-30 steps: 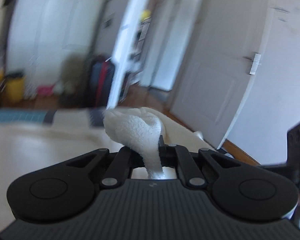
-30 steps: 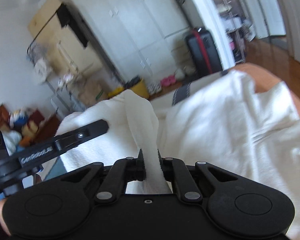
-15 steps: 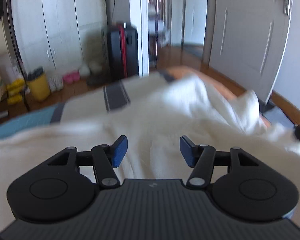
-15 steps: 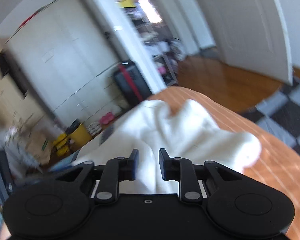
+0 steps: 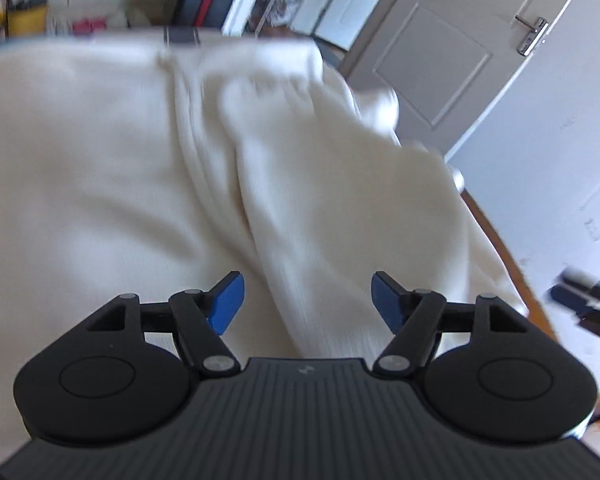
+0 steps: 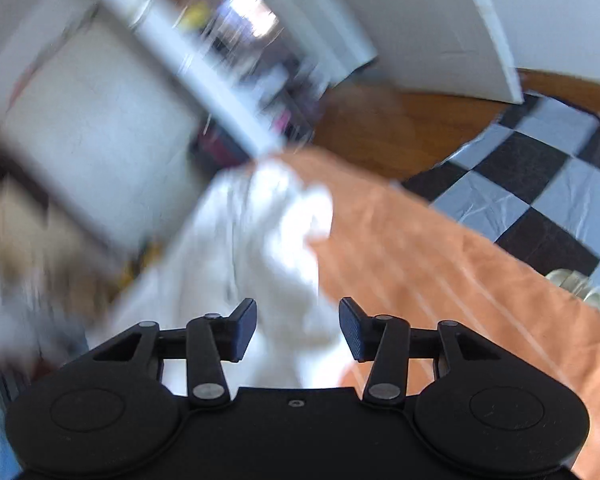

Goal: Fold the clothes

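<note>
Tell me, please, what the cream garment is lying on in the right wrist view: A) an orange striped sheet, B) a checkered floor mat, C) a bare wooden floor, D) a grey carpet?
A: the cream garment lies on the orange striped sheet; the black-and-white checkered floor lies beyond the sheet's edge.

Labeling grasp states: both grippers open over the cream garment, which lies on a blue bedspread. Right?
One thing is off: the bedspread is orange with pale stripes, not blue, as the right wrist view shows. The rest holds: the left gripper and right gripper both stand open over the cream garment, neither pinching it.
</note>
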Demonstrator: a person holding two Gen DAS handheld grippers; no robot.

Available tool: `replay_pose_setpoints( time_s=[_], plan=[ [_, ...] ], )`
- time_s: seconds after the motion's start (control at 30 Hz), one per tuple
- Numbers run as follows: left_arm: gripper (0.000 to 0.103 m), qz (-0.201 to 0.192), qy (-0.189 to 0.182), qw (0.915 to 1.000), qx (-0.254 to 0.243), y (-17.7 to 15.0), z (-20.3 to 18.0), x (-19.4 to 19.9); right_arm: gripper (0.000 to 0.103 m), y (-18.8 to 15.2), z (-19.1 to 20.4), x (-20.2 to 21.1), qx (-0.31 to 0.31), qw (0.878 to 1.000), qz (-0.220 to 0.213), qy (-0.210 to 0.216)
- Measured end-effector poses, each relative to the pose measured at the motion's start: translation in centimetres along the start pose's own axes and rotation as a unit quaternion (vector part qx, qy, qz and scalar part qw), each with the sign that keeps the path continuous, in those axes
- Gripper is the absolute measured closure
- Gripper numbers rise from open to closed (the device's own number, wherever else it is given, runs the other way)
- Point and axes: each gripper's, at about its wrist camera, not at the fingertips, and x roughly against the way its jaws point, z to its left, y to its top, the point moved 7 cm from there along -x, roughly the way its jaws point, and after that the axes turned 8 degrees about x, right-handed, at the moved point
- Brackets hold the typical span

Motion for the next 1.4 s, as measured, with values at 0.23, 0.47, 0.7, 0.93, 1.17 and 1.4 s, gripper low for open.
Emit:
replay_pose_setpoints(
  time_s=[0.23, 0.47, 0.7, 0.93, 1.17, 1.4],
  plan=[
    [0.033, -0.010, -0.019, 0.9997, -0.011, -4.7, 0.0, 2.0, 0.078, -0.2, 6.2, -2.2, 0.226, 0.974, 0.021, 0.006],
    [0.033, 0.009, -0.056, 0.9984, 0.001, -5.0, -0.5, 2.3, 0.075, 0.1, 5.5, -6.8, 0.295, 0.949, 0.108, -0.034],
    [0.033, 0.014, -0.059, 0.9980, 0.018, -5.0, 0.1, 2.0, 0.056, -1.5, 3.8, -7.2, 0.288, 0.948, 0.130, -0.028],
    [0.033, 0.012, -0.071, 0.9965, 0.043, -3.0, -0.3, 0.9, 0.095, -2.7, 5.2, -5.2, 0.277, 0.956, 0.087, 0.049],
    [0.032, 0.022, -0.054, 0.9979, 0.027, -2.5, -1.4, 0.4, 0.099, -3.6, 1.3, 0.7, 0.244, 0.968, 0.064, -0.017],
    [0.032, 0.035, -0.022, 0.9991, -0.014, -4.8, -1.6, -0.8, 0.099, -6.9, 0.4, 0.0, 0.234, 0.967, 0.101, 0.002]
  ],
)
